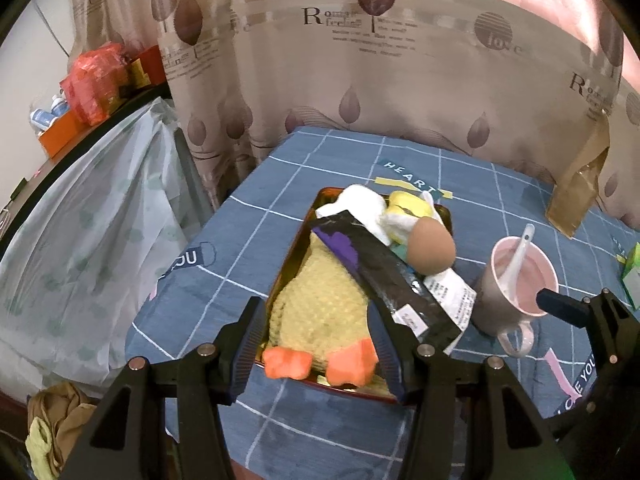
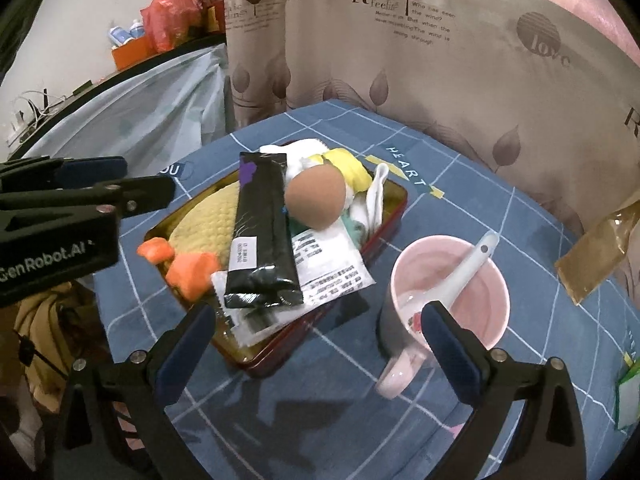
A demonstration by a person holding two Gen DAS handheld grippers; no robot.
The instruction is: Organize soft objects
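1. Black-fingered, the left gripper [image 1: 316, 344] hovered over the near end of the red tray [image 1: 298, 246], jaws apart and gripping nothing.
2. Yellow plush duck [image 1: 316, 300] lay in the tray, orange feet nearest, a black packet [image 1: 384, 276] slanting across it, a brown egg-shaped toy [image 1: 432, 246] beyond.
3. The right gripper [image 2: 320, 344] hung released, empty, just before the pink mug [image 2: 448, 288] holding a white spoon [image 2: 468, 268].

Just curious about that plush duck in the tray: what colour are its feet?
Bright orange, against a pale yellow body; the duck's feet show best in the left wrist view.
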